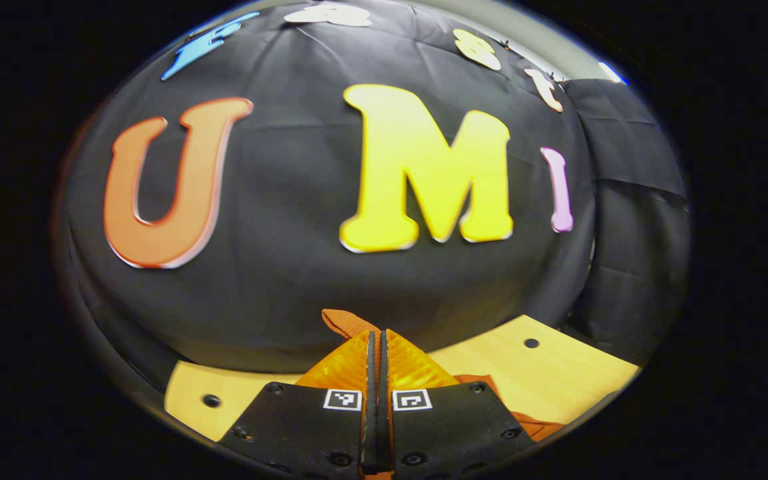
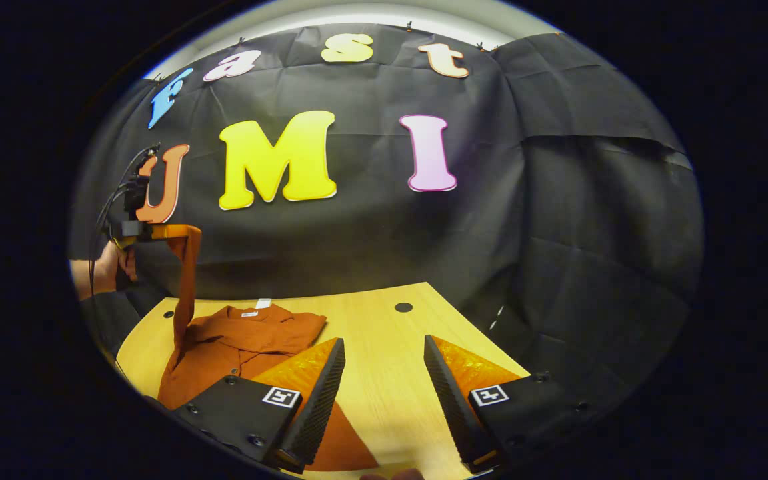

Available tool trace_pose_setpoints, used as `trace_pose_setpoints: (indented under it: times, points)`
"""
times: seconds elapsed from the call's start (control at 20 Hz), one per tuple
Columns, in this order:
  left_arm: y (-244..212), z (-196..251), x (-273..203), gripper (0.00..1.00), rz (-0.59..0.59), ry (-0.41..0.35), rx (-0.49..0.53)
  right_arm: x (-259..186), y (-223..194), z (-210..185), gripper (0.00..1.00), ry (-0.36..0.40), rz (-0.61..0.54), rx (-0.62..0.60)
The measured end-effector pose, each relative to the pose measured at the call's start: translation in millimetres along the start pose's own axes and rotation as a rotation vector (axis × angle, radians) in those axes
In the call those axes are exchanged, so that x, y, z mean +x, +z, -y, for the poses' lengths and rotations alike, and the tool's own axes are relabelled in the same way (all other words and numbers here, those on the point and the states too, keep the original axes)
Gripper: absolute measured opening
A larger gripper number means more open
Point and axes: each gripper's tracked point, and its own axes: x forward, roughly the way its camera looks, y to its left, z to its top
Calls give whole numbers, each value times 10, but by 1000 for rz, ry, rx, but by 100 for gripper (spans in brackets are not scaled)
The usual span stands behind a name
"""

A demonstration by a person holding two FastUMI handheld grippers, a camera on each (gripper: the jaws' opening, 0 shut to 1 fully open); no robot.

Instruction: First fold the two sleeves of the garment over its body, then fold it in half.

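Two claws: one pinching, one idle.
Left claw (image 1: 377, 350): clamped on sleeve (image 2: 187, 280), lifted, frame left.
Right claw (image 2: 384, 373): wide, holding nothing, above desk (image 2: 384, 333).

Stood in the booth: a pale, light-wood table (image 2: 384, 373) with small round dark holes (image 2: 403, 307) in its top. Hung behind it: a creased black cloth wall (image 2: 557, 220), pinned along its upper edge.

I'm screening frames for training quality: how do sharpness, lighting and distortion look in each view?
Left gripper view: sharp, strong fisheye bulge in the wall, the wooden table evenly lit. Right gripper view: sharp too, the table bright without glare, the garment crisp, the far left gripper small near the dim edge.
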Motion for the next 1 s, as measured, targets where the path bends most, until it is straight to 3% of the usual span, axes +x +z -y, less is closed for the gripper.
trace_pose_setpoints:
  times: [0.25, 0.45, 0.65, 0.8, 1.0]
  points:
    - [-1006, 885, 475, 3, -159, -93, 21, -143, -30, 414, 77, -75, -15, -13]
    - [-1692, 1152, 710, 4, -296, -47, 11, -280, -50, 730, 77, -132, -34, -32]
    - [-1876, 1455, 782, 6, -317, -40, -75, -341, -46, 890, 77, -166, -44, -37]
    - [-1774, 1752, 699, 12, -321, -107, -204, -241, -4, 771, 78, -143, -42, -22]
    - [-1296, 1874, 463, 100, -226, -127, -230, -62, 101, 370, 77, -51, -16, -37]
